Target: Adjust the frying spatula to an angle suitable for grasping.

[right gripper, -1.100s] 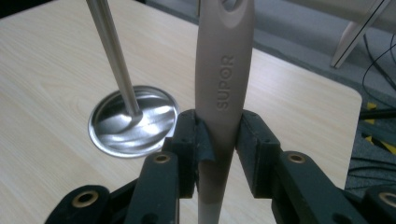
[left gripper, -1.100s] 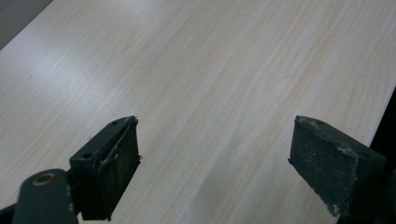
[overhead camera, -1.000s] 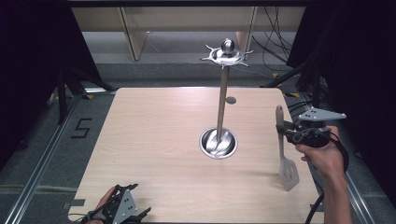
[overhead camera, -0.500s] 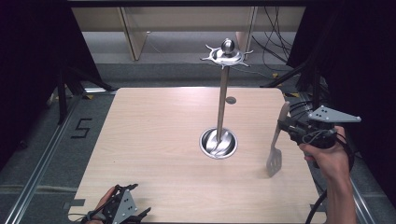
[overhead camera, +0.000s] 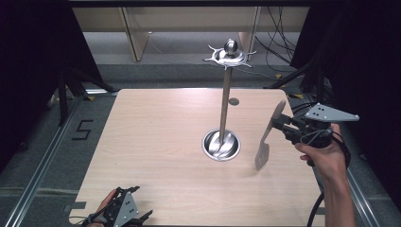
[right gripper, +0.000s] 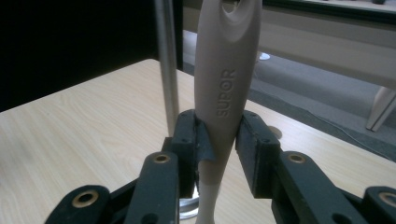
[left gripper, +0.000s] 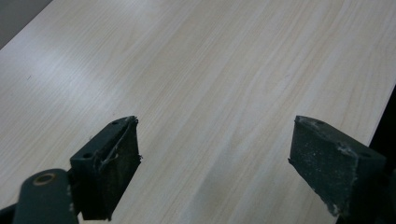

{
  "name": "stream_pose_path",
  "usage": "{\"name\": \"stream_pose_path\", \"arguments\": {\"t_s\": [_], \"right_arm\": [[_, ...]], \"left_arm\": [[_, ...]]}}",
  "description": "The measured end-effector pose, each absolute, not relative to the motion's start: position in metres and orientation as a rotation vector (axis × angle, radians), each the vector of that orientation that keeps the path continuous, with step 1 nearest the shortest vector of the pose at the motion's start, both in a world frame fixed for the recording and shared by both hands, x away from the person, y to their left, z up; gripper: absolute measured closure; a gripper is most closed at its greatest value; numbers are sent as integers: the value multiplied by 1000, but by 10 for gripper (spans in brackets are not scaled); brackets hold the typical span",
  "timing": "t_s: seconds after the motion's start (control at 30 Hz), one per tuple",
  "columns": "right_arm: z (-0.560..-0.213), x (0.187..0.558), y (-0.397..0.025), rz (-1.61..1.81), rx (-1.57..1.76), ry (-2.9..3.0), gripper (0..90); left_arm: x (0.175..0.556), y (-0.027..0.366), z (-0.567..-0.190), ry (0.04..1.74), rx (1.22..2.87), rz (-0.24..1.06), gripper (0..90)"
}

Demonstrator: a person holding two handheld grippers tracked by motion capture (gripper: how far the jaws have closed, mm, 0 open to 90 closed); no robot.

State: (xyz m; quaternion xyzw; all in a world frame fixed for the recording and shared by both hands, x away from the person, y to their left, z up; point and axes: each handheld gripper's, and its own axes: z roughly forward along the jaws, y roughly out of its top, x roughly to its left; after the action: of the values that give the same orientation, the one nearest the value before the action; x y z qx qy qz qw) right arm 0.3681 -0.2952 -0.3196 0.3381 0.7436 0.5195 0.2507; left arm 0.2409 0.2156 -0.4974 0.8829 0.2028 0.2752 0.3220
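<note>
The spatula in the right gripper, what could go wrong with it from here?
1. The right gripper clamps the spatula on its smooth tapered handle, with the blade hanging low; it might slip or swing.
2. The rack pole stands close by, so a careless lift toward the hooks could knock the rack.

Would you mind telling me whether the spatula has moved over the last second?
Yes. The spatula, held in the right gripper, has lifted and swung left toward the stand's round base.
</note>
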Motion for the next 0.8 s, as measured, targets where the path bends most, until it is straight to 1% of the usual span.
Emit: {"name": "stream_pose_path", "arguments": {"t_s": [0.03,0.13,0.17,0.23,0.27,0.37,0.4,0.43,0.47,0.53,0.57,0.63,0.8], "right_arm": [[-319,368,-293,1417,924,2023,704],[-315,369,-287,1411,891,2053,704],[-314,369,-283,1431,896,2049,704],[-312,370,-279,1437,891,2038,703],[-310,372,-277,1432,876,2060,703],[-307,374,-271,1431,857,2038,704],[-304,376,-270,1433,842,2068,704],[-303,375,-268,1443,865,2065,704],[-300,377,-267,1426,838,2053,704],[-296,377,-264,1430,837,2059,704],[-295,378,-261,1446,833,2060,704],[-291,379,-260,1431,819,2055,704],[-281,381,-254,1429,807,2056,704]], "left_arm": [[241,214,-500,557,2272,712,152],[241,214,-499,550,2288,727,152],[241,216,-497,528,2324,719,152],[241,216,-497,533,2318,720,152],[241,214,-499,557,2275,715,152],[241,215,-498,550,2293,711,152],[241,214,-499,557,2267,697,152],[241,215,-498,551,2290,712,152],[241,213,-501,560,2268,732,152],[241,216,-496,522,2328,721,152],[241,215,-498,548,2288,694,152],[241,214,-499,557,2270,696,152],[241,214,-500,556,2279,712,152]]}}
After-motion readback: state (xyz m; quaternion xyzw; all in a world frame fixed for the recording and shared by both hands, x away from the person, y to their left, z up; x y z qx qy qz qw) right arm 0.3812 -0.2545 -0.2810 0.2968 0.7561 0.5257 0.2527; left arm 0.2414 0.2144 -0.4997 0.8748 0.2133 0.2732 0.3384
